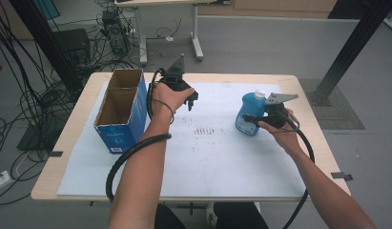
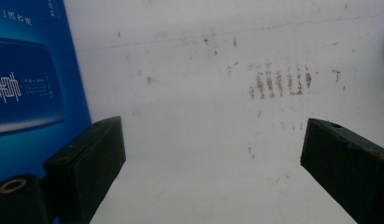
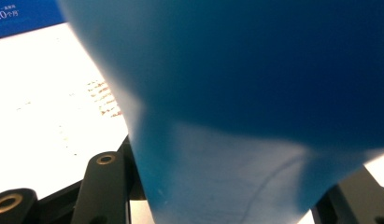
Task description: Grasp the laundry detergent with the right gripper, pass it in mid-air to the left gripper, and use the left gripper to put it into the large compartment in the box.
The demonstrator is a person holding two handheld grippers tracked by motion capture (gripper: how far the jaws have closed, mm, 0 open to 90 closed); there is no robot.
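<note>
On the table's left side stands the open blue box (image 1: 119,110); just right of it your left gripper (image 1: 186,98) hovers over the white sheet (image 1: 208,162), jaws spread wide. Farther right, your right gripper (image 1: 254,120) clamps the blue bottle (image 1: 248,110), which stands upright.

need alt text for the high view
Seen from above, a person's right hand-held gripper grips a blue bottle on a white-covered table. The left hand-held gripper hovers open beside an open blue cardboard box.
</note>
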